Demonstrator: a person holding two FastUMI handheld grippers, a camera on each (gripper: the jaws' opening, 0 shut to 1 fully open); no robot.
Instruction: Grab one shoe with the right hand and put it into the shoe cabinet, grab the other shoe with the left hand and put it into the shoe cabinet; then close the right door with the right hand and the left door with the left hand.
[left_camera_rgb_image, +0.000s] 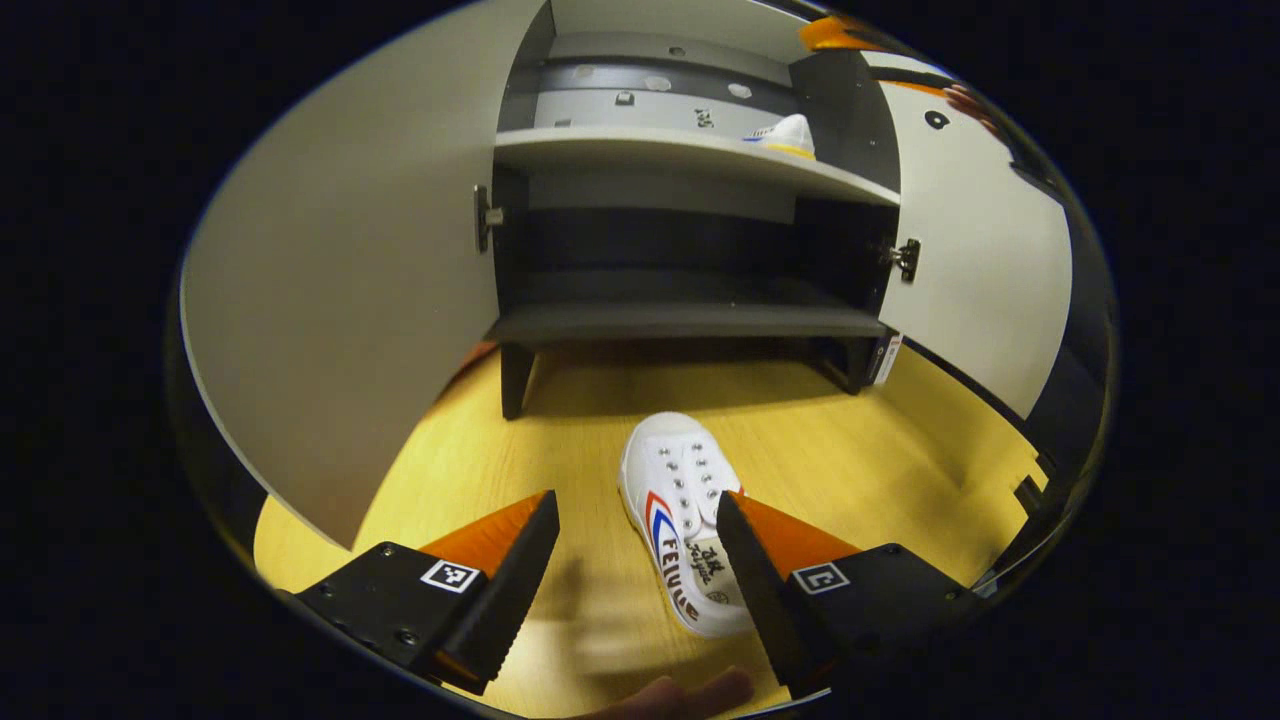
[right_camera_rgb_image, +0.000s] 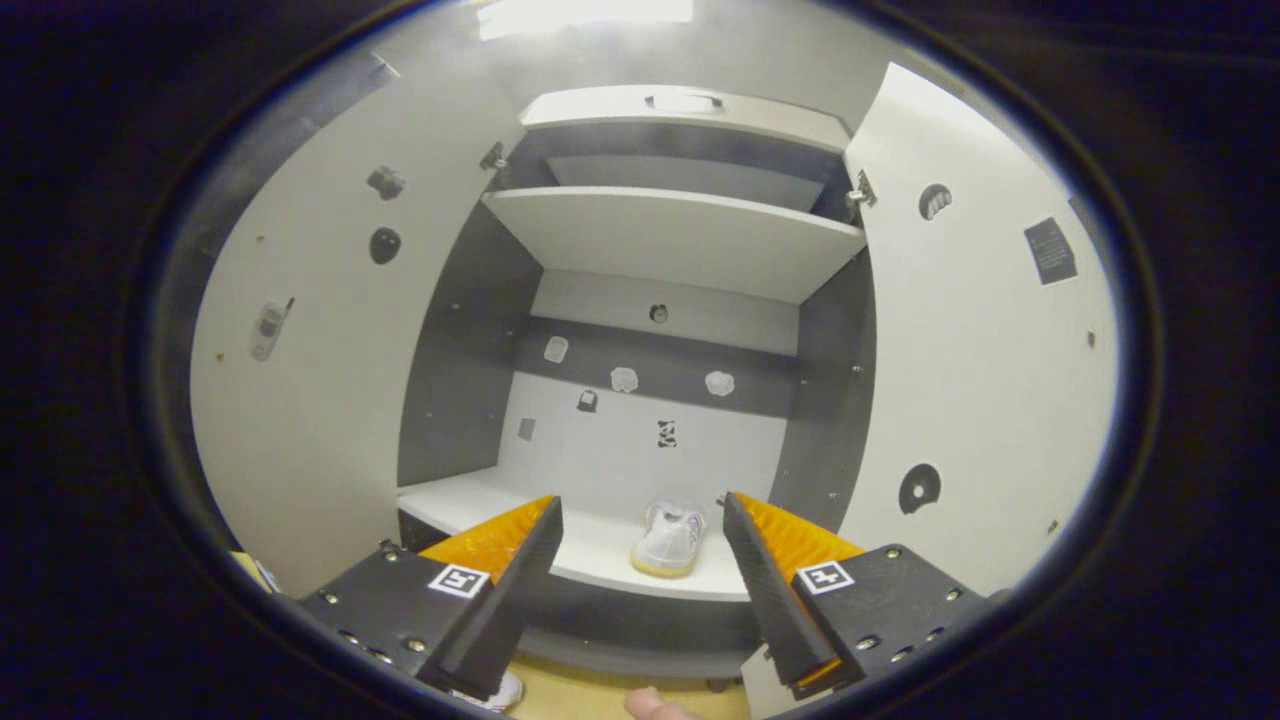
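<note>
On the cabinet's middle shelf (right_camera_rgb_image: 600, 545) one shoe (right_camera_rgb_image: 668, 540) already rests, while the second shoe (left_camera_rgb_image: 680, 520) lies on the worktop (left_camera_rgb_image: 880, 470) beneath the left gripper (left_camera_rgb_image: 637, 545), both grippers' fingers apart and empty, both doors open.

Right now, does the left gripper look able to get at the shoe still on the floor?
Probably yes. The left gripper is open, the white shoe lies on the wooden floor between its fingers and close to the right one, and nothing lies between them.
</note>
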